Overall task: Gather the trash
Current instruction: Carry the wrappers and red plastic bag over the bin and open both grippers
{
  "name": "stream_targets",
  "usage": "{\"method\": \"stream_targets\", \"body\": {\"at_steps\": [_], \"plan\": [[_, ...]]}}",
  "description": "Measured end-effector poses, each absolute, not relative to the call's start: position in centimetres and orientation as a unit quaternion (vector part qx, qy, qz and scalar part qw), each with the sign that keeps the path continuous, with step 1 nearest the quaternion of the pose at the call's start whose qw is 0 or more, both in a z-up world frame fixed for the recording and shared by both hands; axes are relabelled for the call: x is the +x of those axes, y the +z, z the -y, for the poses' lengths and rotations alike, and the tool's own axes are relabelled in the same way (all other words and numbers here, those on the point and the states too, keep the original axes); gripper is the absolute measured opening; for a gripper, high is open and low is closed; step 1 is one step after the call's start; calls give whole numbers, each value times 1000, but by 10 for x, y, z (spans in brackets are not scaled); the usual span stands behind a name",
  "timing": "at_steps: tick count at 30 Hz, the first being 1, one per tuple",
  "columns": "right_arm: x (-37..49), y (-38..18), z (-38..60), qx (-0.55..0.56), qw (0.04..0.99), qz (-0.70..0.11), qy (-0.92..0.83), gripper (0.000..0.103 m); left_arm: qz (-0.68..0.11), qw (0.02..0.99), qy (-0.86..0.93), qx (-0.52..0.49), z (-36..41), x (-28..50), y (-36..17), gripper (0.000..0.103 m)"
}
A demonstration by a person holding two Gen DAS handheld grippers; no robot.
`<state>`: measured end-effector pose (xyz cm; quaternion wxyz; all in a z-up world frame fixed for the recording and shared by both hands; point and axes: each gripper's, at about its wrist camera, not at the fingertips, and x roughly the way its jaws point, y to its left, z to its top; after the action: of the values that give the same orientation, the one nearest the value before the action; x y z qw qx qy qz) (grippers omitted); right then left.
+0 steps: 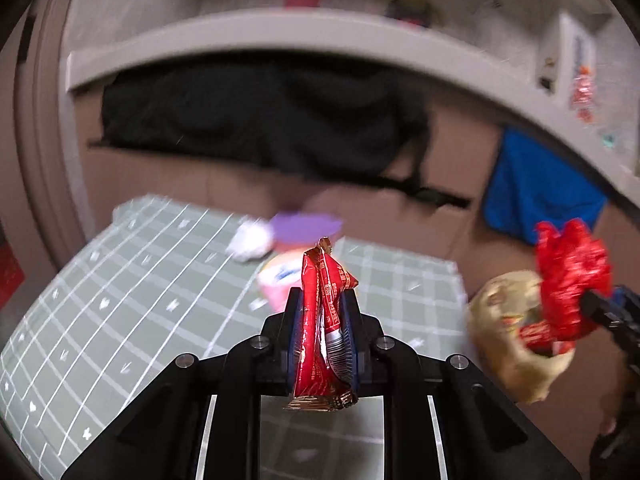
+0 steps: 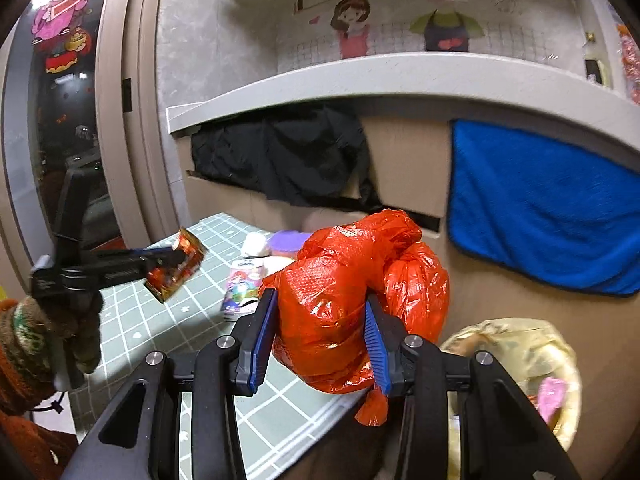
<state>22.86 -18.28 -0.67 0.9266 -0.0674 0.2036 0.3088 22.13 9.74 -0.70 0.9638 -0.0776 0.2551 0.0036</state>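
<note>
The left tongs [image 1: 322, 312] are pinching a light, crinkly red wrapper [image 1: 324, 320] mid-body, while the right tongs [image 2: 320, 336] are squeezing a soft red plastic bag [image 2: 344, 292] at twelve o'clock.

Two grippers, each holding one piece of rubbish: one red snack wrapper [image 1: 325, 312] in the left gripper [image 1: 322, 320], one crumpled red plastic bag [image 2: 344, 300] in the right gripper [image 2: 320, 336]. Ahead of them on the checked mat [image 2: 160, 320] lie three more items (one white wad [image 2: 256, 245], one purple lid [image 2: 289, 240], one printed packet [image 2: 242, 288]). One yellow bin bag [image 2: 516, 352] sits right of the right gripper. Beyond: one blue towel [image 2: 544, 204], one black cloth [image 2: 280, 156].
</note>
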Motion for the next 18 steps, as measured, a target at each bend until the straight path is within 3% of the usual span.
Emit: {"method": "stream_targets", "body": {"at_steps": [7, 18], "plan": [[215, 15, 227, -77, 949, -171, 252, 38, -199, 975, -89, -46, -15, 215, 30, 19], [208, 26, 301, -72, 971, -150, 169, 38, -191, 962, -195, -24, 93, 243, 32, 19]]}}
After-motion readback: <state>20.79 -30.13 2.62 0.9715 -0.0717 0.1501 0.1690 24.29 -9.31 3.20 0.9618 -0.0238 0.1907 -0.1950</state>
